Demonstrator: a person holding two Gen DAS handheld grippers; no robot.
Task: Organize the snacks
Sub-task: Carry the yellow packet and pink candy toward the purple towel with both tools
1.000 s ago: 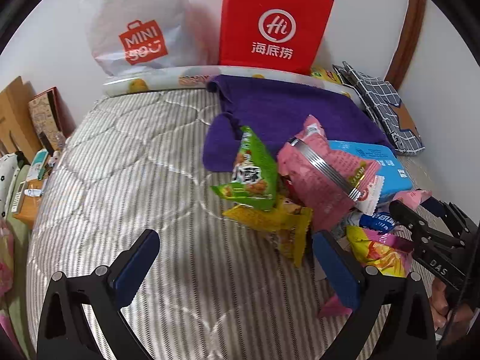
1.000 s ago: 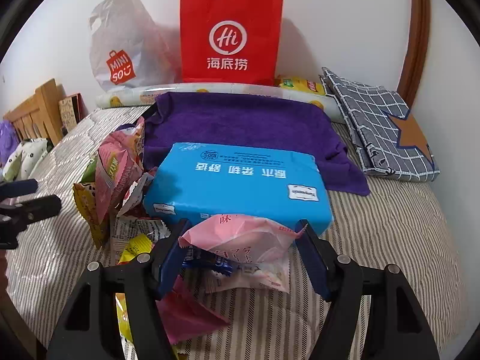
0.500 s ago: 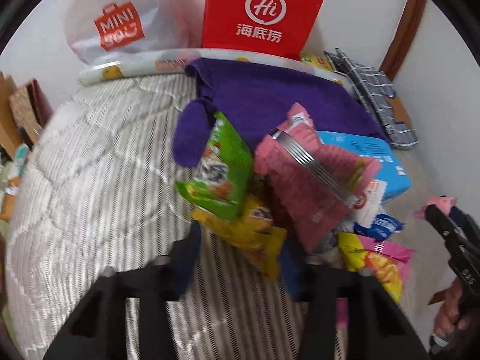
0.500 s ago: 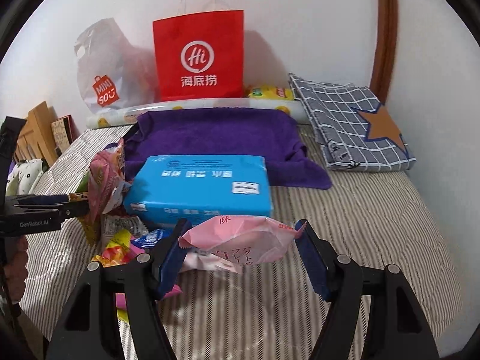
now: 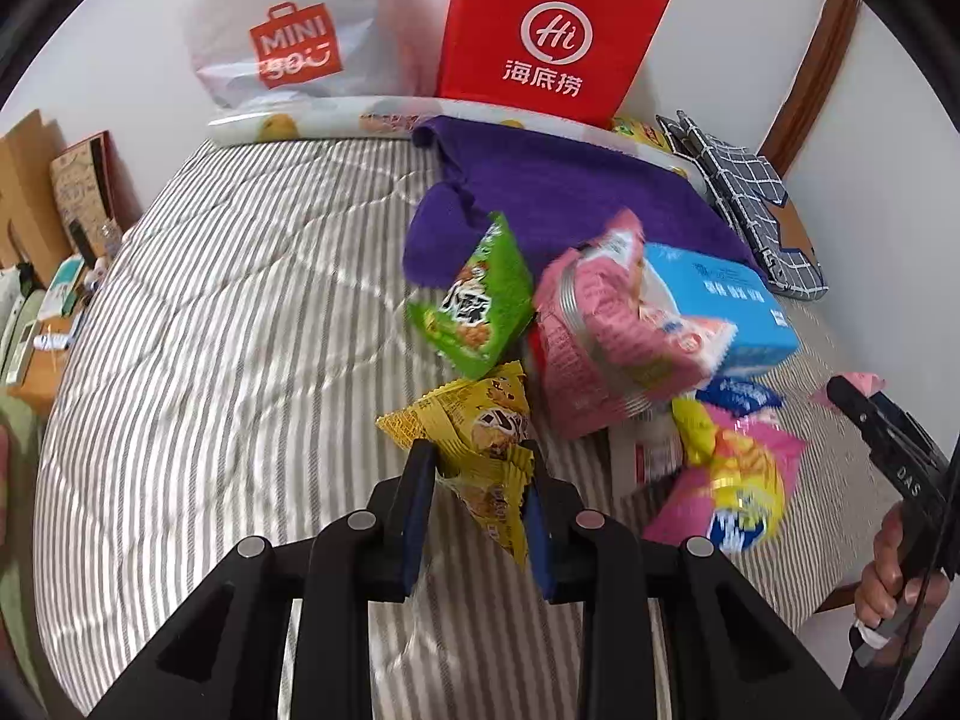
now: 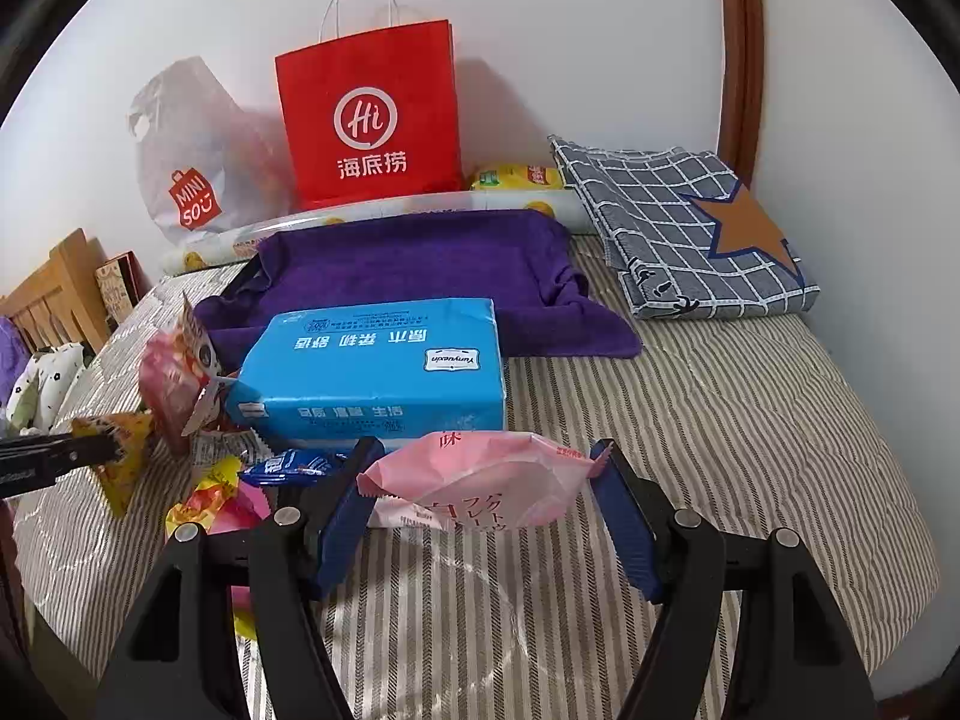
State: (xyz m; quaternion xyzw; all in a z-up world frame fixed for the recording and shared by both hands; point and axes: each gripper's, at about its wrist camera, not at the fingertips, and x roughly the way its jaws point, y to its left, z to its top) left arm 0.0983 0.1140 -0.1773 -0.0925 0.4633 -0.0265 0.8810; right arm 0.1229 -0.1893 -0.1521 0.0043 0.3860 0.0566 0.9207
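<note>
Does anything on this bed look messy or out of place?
Yes. The snack packets lie in a jumbled heap, overlapping and tilted against the blue tissue pack. That pack isn't a snack. The purple towel behind is rumpled, one corner trailing onto the striped bedcover.

Grey and white stripes are running across the quilted bedspread (image 5: 210, 360). A purple towel (image 6: 414, 258) is lying far back — behind it a red paper bag (image 6: 369, 114) is showing white lettering. The yellow snack packet (image 5: 480, 450), green snack packet (image 5: 474, 306) and blue tissue pack (image 6: 384, 366) are glowing bright — the folded cloth (image 6: 678, 222) is showing navy checks and an orange star.
</note>
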